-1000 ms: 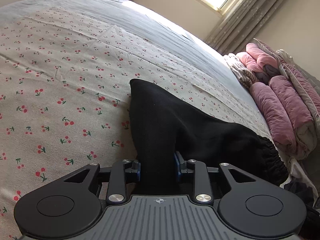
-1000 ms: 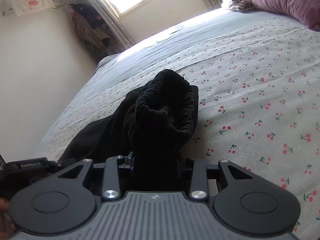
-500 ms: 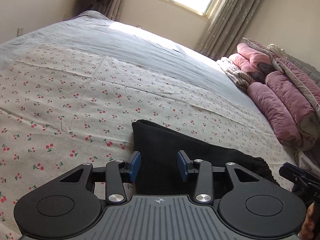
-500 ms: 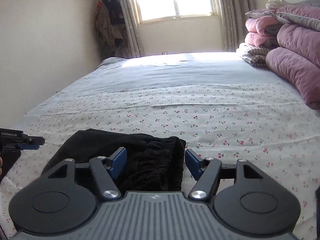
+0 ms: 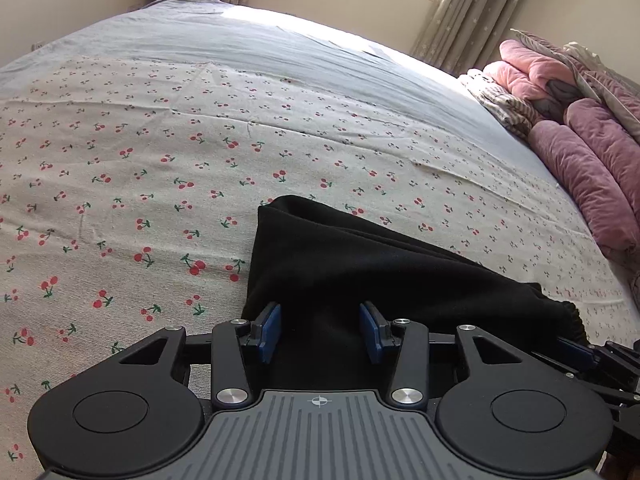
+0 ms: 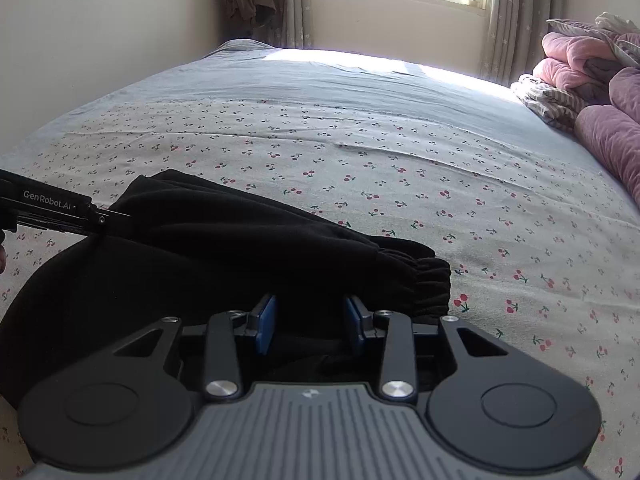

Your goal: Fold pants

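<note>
pants [image 5: 340, 264] dropped flat, between left tool [image 5: 319, 333] pads

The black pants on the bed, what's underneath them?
The black pants lie on the cherry-print sheet, which shows all around them. Whatever sits directly beneath the folded fabric is covered and cannot be seen.
</note>
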Action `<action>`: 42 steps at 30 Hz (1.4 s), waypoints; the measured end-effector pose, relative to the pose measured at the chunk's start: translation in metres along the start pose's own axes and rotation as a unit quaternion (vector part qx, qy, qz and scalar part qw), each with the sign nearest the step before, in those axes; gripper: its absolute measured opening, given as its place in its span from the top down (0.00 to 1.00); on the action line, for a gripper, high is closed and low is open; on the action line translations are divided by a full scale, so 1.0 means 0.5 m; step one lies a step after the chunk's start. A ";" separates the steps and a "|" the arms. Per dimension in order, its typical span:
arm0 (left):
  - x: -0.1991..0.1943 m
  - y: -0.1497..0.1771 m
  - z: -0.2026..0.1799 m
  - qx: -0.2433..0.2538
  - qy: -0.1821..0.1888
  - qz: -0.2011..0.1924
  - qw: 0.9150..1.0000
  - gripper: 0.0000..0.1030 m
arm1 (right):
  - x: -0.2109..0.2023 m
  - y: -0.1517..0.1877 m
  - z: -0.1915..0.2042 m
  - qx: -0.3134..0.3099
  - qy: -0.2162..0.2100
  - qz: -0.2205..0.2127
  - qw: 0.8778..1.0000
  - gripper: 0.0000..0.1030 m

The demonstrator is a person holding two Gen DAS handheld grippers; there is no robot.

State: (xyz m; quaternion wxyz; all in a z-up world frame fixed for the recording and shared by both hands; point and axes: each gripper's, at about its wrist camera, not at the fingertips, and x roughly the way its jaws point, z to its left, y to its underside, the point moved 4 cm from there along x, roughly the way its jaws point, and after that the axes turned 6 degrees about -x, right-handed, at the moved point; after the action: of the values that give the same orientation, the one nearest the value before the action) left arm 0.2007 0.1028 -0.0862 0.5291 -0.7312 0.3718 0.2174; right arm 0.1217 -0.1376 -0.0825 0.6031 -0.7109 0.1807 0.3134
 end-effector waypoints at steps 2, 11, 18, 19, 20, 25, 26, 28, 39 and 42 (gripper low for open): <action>-0.016 -0.008 -0.010 0.012 -0.007 -0.021 1.000 0.59 | -0.006 -0.004 -0.002 0.001 -0.007 -0.001 1.000 0.75; 0.017 0.016 -0.069 0.072 -0.038 -0.014 0.997 0.49 | -0.013 -0.037 -0.005 0.015 -0.019 -0.018 1.000 0.54; -0.006 0.031 -0.074 0.074 -0.070 -0.029 0.994 0.43 | -0.023 -0.025 0.010 0.002 -0.001 -0.017 1.000 0.51; -0.018 0.034 -0.078 0.074 -0.077 -0.033 0.994 0.38 | -0.037 -0.028 0.009 0.007 -0.003 -0.022 1.000 0.51; -0.031 0.039 -0.082 0.076 -0.086 -0.039 0.993 0.37 | -0.048 -0.029 0.006 0.013 -0.004 -0.027 1.000 0.51; -0.110 0.087 -0.095 0.068 -0.130 -0.061 0.987 0.24 | -0.106 -0.015 0.012 0.019 -0.002 -0.035 0.999 0.48; -0.128 0.101 -0.098 0.065 -0.139 -0.063 0.986 0.23 | -0.120 -0.010 0.017 0.016 -0.003 -0.038 0.999 0.48; -0.166 0.132 -0.106 0.069 -0.149 -0.066 0.984 0.22 | -0.157 0.002 0.029 0.013 -0.009 -0.048 0.999 0.43; -0.355 0.302 -0.133 0.053 -0.125 -0.086 0.987 0.06 | -0.317 0.109 0.068 0.078 0.015 -0.065 0.995 0.29; -0.391 0.330 -0.138 0.047 -0.119 -0.084 0.988 0.05 | -0.373 0.159 0.082 0.097 0.036 -0.069 0.992 0.16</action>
State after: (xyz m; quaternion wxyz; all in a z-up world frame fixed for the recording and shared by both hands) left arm -0.0549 0.0725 -0.0242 0.6197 -0.7031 0.2532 0.2399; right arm -0.0756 -0.1368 -0.0212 0.6827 -0.6706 0.1820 0.2262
